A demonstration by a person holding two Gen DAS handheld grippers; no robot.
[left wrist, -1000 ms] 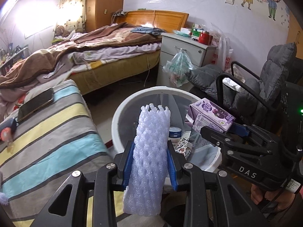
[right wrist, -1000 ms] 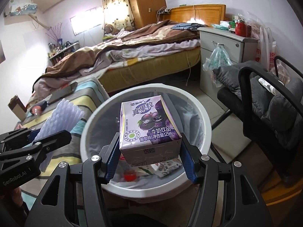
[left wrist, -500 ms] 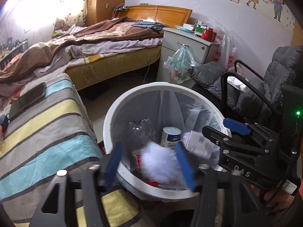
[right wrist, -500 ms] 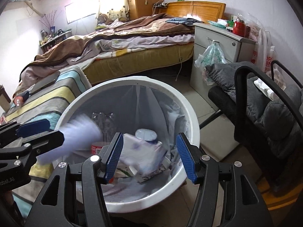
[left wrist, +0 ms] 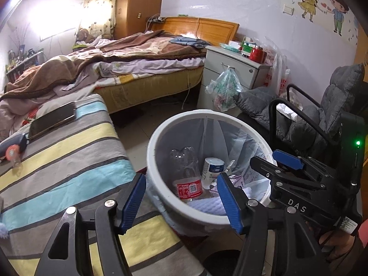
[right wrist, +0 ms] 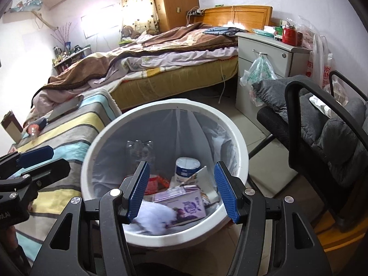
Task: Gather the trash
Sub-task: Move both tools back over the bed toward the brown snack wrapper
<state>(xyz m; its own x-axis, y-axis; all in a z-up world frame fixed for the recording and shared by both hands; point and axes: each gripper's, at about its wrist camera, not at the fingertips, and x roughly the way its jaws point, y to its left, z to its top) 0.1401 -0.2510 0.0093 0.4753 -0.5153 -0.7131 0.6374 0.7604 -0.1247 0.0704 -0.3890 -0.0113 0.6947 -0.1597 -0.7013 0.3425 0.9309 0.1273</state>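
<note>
A white trash bin (left wrist: 161, 126) lined with a clear bag stands on the floor; it also shows in the right wrist view (right wrist: 239, 142). Inside lie a purple milk carton (right wrist: 184, 204), a white foam net sleeve (right wrist: 154, 218), a clear plastic bottle (left wrist: 186, 172) and a small white can (left wrist: 212, 168). My left gripper (left wrist: 181, 200) is open and empty over the bin's near rim. My right gripper (right wrist: 181, 191) is open and empty above the bin; it also shows in the left wrist view (left wrist: 276, 161).
A low table with a striped cloth (left wrist: 69, 165) stands left of the bin, with a phone (left wrist: 53, 119) and a small tool (left wrist: 13, 147) on it. A grey padded chair (right wrist: 333, 133) stands to the right. A bed (left wrist: 138, 69) and a nightstand (left wrist: 234, 69) lie behind.
Both grippers opened. The foam sleeve fell from the left gripper and the milk carton from the right gripper into the bin, where they now lie.
</note>
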